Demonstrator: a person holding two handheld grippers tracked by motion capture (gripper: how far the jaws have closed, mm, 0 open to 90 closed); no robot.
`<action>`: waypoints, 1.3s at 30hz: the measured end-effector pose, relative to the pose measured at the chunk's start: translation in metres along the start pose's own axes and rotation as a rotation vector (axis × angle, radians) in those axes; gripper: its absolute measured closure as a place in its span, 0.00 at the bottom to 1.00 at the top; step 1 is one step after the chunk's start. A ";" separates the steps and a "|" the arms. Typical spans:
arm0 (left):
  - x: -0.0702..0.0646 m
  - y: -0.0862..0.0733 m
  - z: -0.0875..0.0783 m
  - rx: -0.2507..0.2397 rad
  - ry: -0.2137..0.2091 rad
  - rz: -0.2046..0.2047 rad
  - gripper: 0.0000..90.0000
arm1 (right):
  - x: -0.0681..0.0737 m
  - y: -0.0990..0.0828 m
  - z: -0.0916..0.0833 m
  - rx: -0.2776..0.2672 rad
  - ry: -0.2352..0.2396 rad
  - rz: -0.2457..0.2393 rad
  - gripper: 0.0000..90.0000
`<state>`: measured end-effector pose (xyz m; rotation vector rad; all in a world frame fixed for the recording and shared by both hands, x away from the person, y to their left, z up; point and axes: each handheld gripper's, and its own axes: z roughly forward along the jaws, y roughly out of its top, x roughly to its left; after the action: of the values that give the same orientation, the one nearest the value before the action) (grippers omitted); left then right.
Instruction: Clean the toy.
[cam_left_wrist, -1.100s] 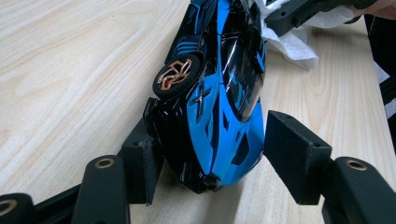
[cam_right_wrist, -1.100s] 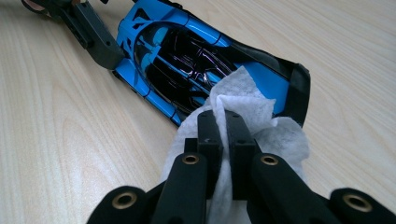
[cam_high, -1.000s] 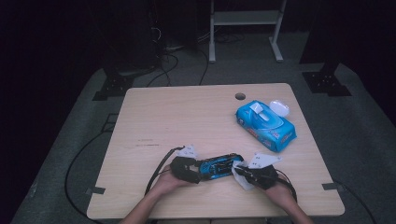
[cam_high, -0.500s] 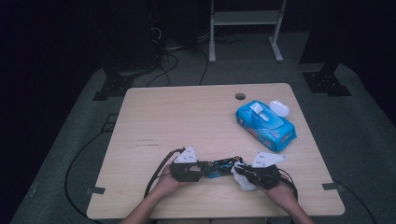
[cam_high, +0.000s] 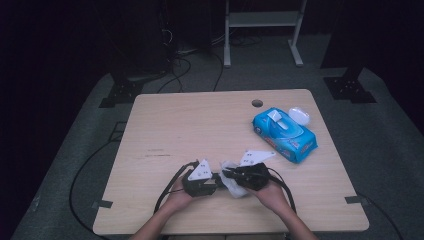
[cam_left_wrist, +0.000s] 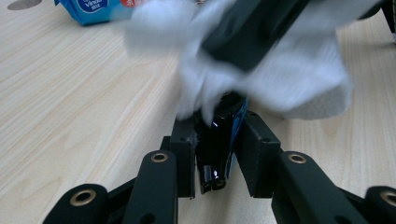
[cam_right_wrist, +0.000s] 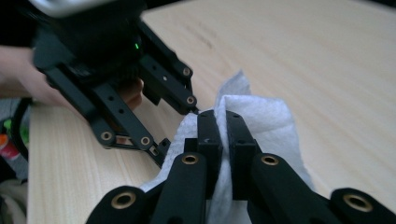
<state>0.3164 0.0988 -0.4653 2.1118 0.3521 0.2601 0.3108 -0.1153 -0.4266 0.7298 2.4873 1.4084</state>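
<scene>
Near the front edge of the table (cam_high: 165, 125), the two grippers meet tip to tip. The left gripper (cam_left_wrist: 215, 140) has just been closing its fingers, and they are now clamped on a small glossy black object with a blue edge (cam_left_wrist: 215, 154), which stands between the pads in the left gripper view. The right gripper (cam_right_wrist: 218, 140) has its fingers pressed together on a white wipe (cam_right_wrist: 261, 121) — the cloth bunches out on both sides of them. In the high view the wipe (cam_high: 231, 180) sits between the two grippers, right against the left gripper's tips. Farther back, toward the right side, a blue pack of wipes (cam_high: 285, 134) lies flat, well apart from both hands.
</scene>
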 end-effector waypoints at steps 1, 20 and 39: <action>0.000 0.000 0.000 0.001 -0.002 0.000 0.77 | 0.000 0.000 0.000 0.000 0.000 0.000 0.96; 0.003 -0.002 0.004 0.024 -0.012 -0.032 0.75 | -0.004 0.000 -0.001 0.029 -0.109 -0.030 0.96; 0.003 -0.002 0.004 0.017 -0.012 -0.022 0.75 | -0.019 -0.009 -0.011 -0.001 -0.122 0.082 0.95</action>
<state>0.3198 0.0981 -0.4691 2.1245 0.3711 0.2318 0.3201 -0.1371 -0.4298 0.8990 2.3885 1.3488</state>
